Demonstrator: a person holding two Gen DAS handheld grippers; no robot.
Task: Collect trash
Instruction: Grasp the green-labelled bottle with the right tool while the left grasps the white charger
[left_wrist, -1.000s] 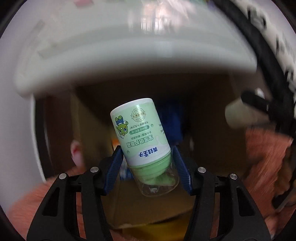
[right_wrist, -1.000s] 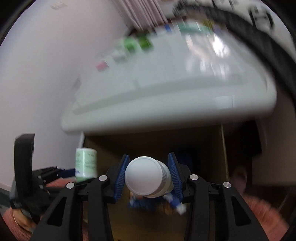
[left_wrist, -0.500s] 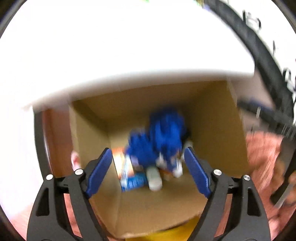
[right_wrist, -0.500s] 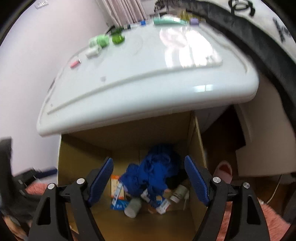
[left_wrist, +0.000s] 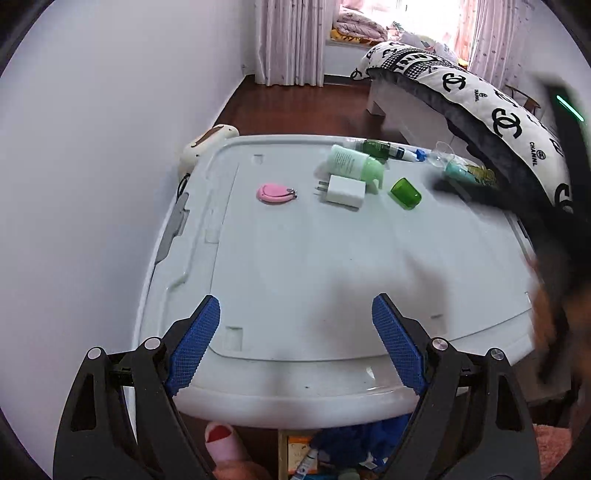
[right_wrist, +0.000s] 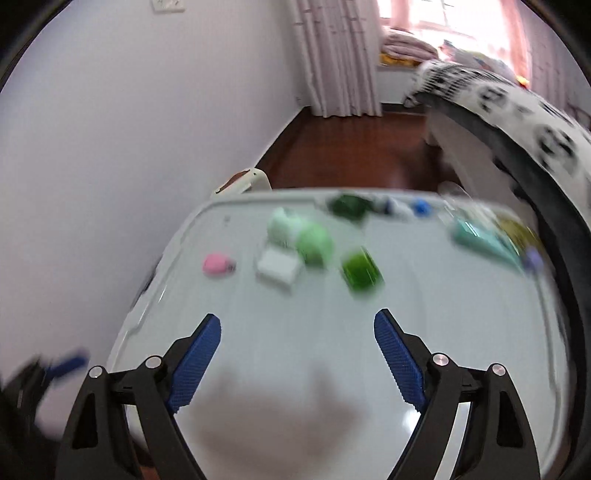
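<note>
My left gripper (left_wrist: 295, 347) hangs over the near edge of a white plastic table top (left_wrist: 314, 266); its jaws are opening, with nothing between them. My right gripper (right_wrist: 297, 363) is over the same top, jaws also opening and empty; that view is blurred. At the far side lie a light green bottle (left_wrist: 354, 164), a green cap (left_wrist: 405, 193), a dark green bottle (left_wrist: 376, 147), a blue-capped tube (left_wrist: 410, 153) and a teal tube (left_wrist: 460, 173). Below the near edge, blue cloth (left_wrist: 354, 443) shows in a cardboard box.
A pink nail clipper (left_wrist: 275, 192) and a white charger plug (left_wrist: 345, 191) also lie on the top. A wall runs along the left. A bed with a black-and-white cover (left_wrist: 480, 99) stands on the right. A pink slipper (left_wrist: 221, 439) is on the floor.
Both grippers opened and let go of their bottles, the left a green-labelled one and the right a white-capped one. Both then swung up from the box to the table top.
</note>
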